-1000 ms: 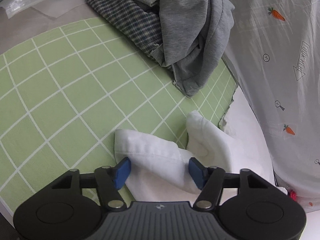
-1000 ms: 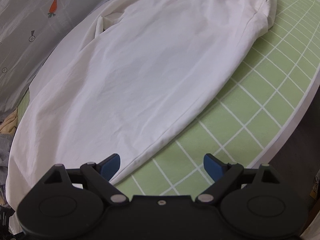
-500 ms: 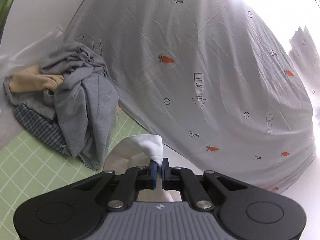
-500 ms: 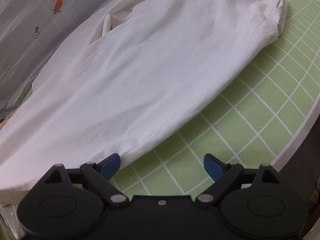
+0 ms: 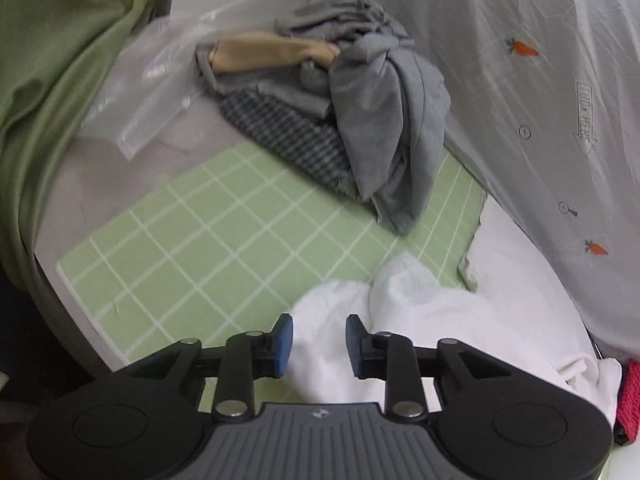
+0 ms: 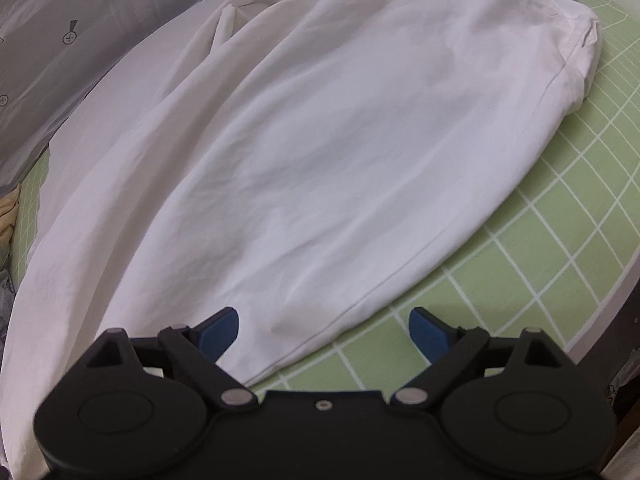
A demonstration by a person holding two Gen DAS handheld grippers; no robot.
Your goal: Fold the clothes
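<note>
A white garment lies spread flat over the green checked mat. Its near hem runs between the wide-open fingers of my right gripper, which hovers just above it, empty. In the left wrist view one end of the white garment lies bunched on the mat. My left gripper is open, its blue pads apart on either side of a fold of the white cloth, not pinching it.
A pile of grey, checked and beige clothes sits at the mat's far edge. A clear plastic bag lies to its left. A pale sheet with carrot prints hangs along the right. A green cloth is at far left.
My left gripper was shut on the raised end of the white garment half a second ago; now it has opened and the cloth lies bunched on the mat. My right gripper stayed open, drifting slightly.
</note>
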